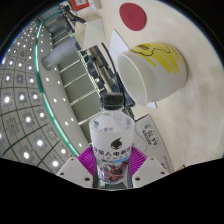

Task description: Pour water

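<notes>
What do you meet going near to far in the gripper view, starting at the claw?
Claw, its pink pads either side of a water bottle → the bottle's white cap → a white cup with yellow print, tilted, just beyond the bottle → a red-and-white sign.

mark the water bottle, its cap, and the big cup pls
water bottle (pixel 110 140): gripper view, on the white label, between the gripper (pixel 111 168) fingers, which press on it.
bottle cap (pixel 112 101): gripper view, on the white cap's side.
large paper cup (pixel 155 66): gripper view, on its yellow-printed outer wall, beyond the bottle.
</notes>
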Demonstrator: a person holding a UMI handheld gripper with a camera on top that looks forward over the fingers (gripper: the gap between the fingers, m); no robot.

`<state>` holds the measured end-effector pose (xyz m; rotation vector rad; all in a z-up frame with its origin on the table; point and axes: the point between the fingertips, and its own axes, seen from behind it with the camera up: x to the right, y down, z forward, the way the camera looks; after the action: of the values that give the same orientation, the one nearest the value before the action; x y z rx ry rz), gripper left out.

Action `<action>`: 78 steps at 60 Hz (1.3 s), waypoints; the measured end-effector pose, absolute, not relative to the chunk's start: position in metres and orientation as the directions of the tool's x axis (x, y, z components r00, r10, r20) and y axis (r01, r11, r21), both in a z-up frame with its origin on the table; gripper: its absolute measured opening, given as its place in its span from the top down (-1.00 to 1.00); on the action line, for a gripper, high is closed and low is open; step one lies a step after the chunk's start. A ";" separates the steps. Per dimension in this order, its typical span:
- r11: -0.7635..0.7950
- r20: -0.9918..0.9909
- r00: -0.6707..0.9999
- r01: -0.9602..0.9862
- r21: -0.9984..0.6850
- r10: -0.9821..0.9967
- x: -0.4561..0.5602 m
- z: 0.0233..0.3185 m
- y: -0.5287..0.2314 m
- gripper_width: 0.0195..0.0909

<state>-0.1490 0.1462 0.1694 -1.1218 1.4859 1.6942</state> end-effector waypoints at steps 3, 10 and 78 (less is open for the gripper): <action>-0.195 -0.919 -0.384 -0.898 0.394 -0.087 -0.149 0.177 0.141 0.45; -0.228 -0.992 -0.097 -0.967 0.114 -0.086 -0.142 0.196 0.137 0.45; -0.362 -0.006 0.948 -0.127 -0.923 -0.318 0.126 0.048 0.115 0.20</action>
<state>0.1261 0.1147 0.0485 -1.9440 0.3210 -0.2056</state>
